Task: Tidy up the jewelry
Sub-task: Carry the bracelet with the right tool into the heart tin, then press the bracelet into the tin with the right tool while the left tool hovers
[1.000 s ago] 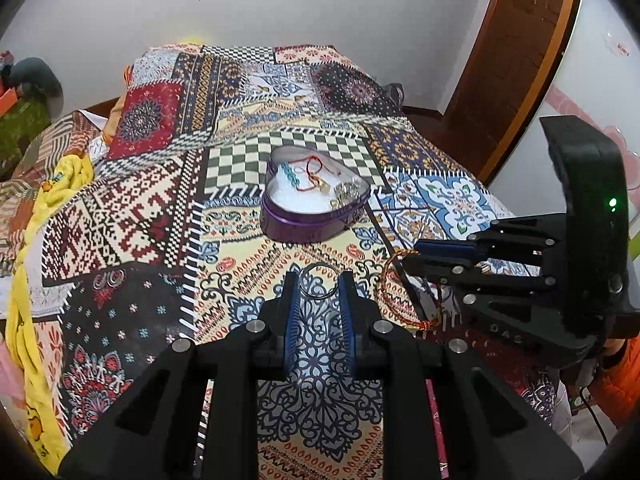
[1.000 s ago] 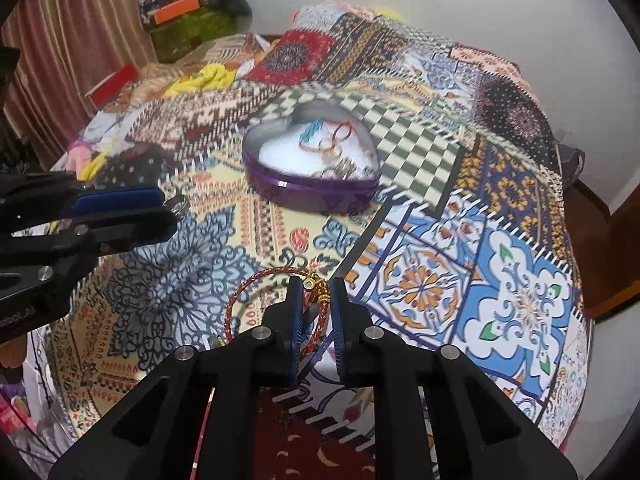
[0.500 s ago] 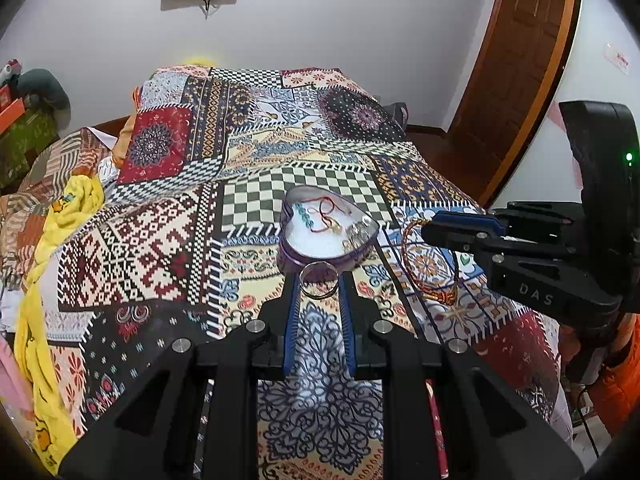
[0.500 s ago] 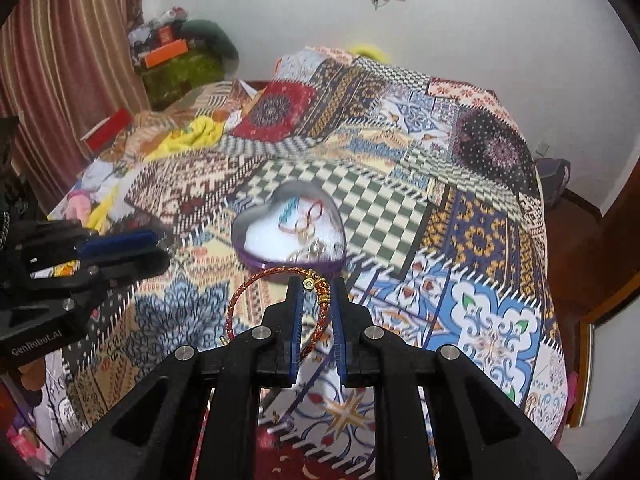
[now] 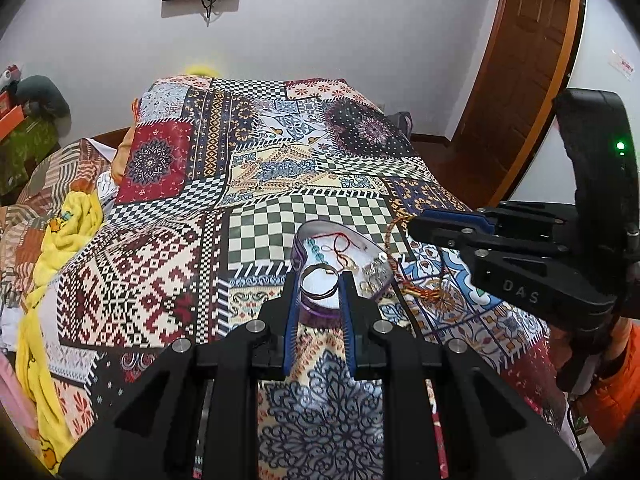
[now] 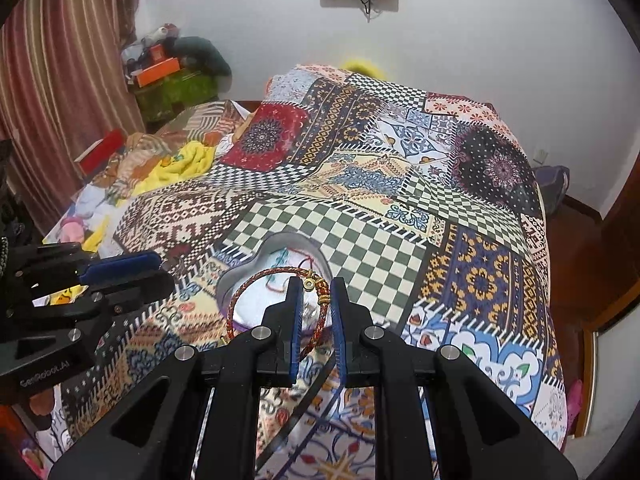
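Left wrist view only: left gripper pinches a thin metal ring. Right wrist view: right gripper nearly closed on red braided bracelet (gold beads at clasp). Both over heart-shaped purple tin on patchwork bedspread, tin holding tangled jewelry.

At the right of the left wrist view, the letters "DAS" stand in pale print on the black side of the right gripper. At the lower left of the right wrist view, "GenRobot.AI" runs along the black body of the left gripper. A small sign on the wall at the upper right of the left wrist view carries red marks too small to read.
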A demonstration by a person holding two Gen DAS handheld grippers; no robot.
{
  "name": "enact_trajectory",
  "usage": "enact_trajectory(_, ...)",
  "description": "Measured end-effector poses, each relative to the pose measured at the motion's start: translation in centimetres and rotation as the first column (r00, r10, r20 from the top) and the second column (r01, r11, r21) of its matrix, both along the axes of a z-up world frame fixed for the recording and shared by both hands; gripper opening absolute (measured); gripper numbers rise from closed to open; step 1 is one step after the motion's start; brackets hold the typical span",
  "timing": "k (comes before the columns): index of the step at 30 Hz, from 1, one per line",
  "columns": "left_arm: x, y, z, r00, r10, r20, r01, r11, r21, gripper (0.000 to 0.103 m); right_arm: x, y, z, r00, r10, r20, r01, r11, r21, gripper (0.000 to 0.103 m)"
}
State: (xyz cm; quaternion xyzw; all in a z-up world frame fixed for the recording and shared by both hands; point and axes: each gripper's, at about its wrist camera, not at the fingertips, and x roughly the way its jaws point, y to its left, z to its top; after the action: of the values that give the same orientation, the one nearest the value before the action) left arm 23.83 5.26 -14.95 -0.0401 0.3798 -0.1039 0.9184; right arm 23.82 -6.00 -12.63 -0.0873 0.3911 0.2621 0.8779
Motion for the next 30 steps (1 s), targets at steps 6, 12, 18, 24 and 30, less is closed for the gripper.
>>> enact_trajectory(6,1.6,-0.3,-1.2,1.0,-0.013,-0.021,0.013,1.0,-0.008,0.017,2.1,1.2,-1.1,1.0,0.004,-0.016,-0.004,1.0,-0.021,0.012)
enact_trajectory(12,2.9,-0.4,-2.6,0.998,-0.029,-0.056,0.027,0.999,-0.019,0.017,3.5,2.2,-2.1,0.999,0.016,-0.031,-0.018,0.999,-0.047,0.012)
enact_trajectory(18,2.9,1.4,-2.3,0.999,0.01,-0.042,-0.01,1.0,0.004,0.017,4.1,2.7,-3.0,0.998,0.034,-0.053,-0.037,0.998,-0.06,0.012)
enact_trajectory(24,2.7,5.0,-3.0,0.993,0.071,-0.092,-0.068,0.997,0.027,0.024,4.2,2.7,-3.3,0.997,0.038,-0.06,-0.042,0.998,-0.056,0.012)
enact_trajectory(30,2.2,5.1,-5.2,0.988,0.038,-0.151,-0.031,0.998,0.049,0.029,4.6,2.9,-3.7,0.996,0.04,-0.079,-0.044,0.998,-0.052,0.012)
